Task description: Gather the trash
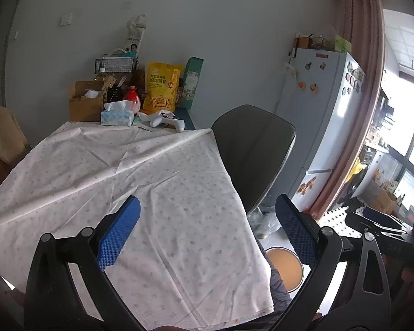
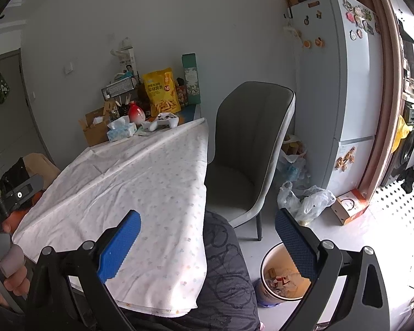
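Note:
A round trash bin (image 2: 283,278) stands on the floor at the table's near right corner, with paper scraps inside; it also shows in the left wrist view (image 1: 285,269). My left gripper (image 1: 207,231) is open and empty above the near part of the patterned tablecloth (image 1: 151,171). My right gripper (image 2: 207,244) is open and empty above the tablecloth's (image 2: 140,176) near corner and the bin. Each gripper has blue pads (image 2: 118,248). The left gripper's body shows at the left edge of the right wrist view (image 2: 11,204).
At the table's far end stand a tissue box (image 1: 117,115), a cardboard box (image 1: 85,103), a red vase (image 1: 132,99), a yellow snack bag (image 1: 161,88) and a white game controller (image 1: 165,121). A grey chair (image 2: 248,151) stands right of the table. Plastic bags (image 2: 303,198) lie by the fridge (image 2: 342,82).

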A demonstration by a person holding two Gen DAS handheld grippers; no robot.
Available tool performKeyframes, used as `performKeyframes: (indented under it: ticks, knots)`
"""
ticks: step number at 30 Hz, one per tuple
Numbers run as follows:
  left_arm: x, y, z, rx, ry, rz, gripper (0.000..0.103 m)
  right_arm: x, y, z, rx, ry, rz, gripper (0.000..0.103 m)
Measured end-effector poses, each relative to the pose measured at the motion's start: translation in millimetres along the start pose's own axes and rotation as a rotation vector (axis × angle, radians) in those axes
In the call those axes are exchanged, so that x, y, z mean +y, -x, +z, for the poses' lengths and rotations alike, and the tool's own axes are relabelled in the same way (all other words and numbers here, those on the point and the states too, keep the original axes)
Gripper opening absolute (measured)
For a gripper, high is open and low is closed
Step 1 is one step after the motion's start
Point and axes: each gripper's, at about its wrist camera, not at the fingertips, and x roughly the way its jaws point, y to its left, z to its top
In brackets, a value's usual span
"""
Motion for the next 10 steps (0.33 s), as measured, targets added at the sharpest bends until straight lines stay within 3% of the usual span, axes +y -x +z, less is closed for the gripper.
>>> performKeyframes:
  ticks: [10]
  knots:
    - [0.5,-1.7,-0.4,0.010,0.001,0.002,0.097,-0.5,-0.9,-0.6,-0.002,0.004,0.000,0.095]
